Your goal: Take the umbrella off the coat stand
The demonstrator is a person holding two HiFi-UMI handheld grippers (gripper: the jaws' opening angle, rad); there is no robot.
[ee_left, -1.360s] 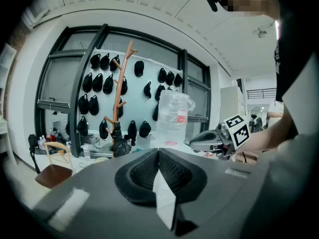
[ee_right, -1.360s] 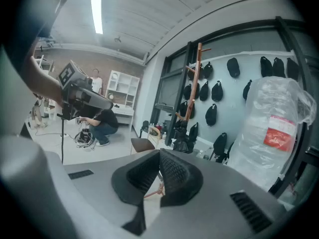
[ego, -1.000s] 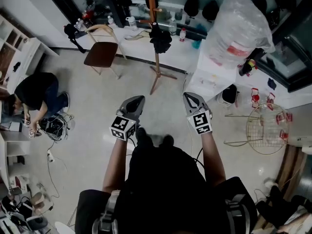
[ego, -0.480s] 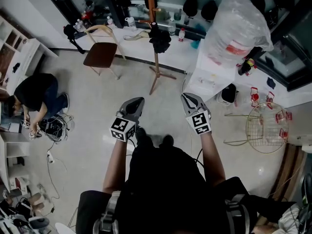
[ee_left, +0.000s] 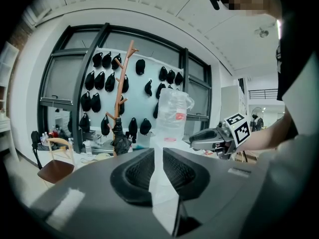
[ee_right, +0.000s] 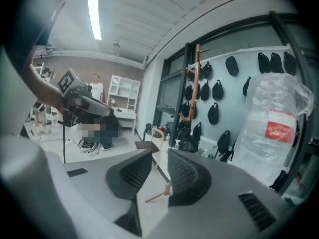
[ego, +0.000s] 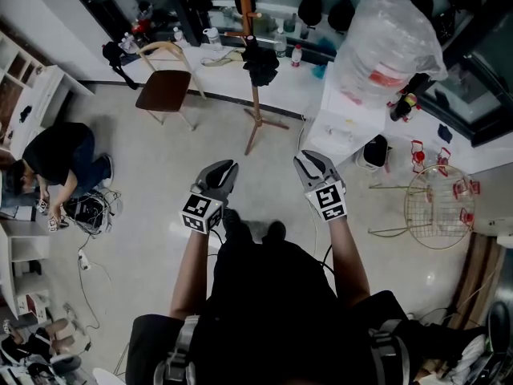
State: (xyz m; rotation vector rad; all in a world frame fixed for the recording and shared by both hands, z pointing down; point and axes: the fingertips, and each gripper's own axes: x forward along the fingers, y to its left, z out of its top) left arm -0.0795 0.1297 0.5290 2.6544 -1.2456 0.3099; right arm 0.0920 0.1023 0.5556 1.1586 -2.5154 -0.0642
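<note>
Distance explains the posture: the left gripper (ego: 225, 168) and right gripper (ego: 309, 160) are held side by side, aimed at the coat stand (ego: 255, 103) but well short of it. Both pairs of ribbed dark pads have just been opening, the left to a slit and the right wider, with nothing between either, likely in readiness for a grab. The umbrella (ego: 260, 64), a folded bundle of limp black cloth, hangs partway up the stand's thin reddish wooden pole, above its splayed legs, presumably hooked on a peg.

One umbrella (ego: 259, 62), one coat stand (ego: 255, 107), one chair (ego: 164, 89).
</note>
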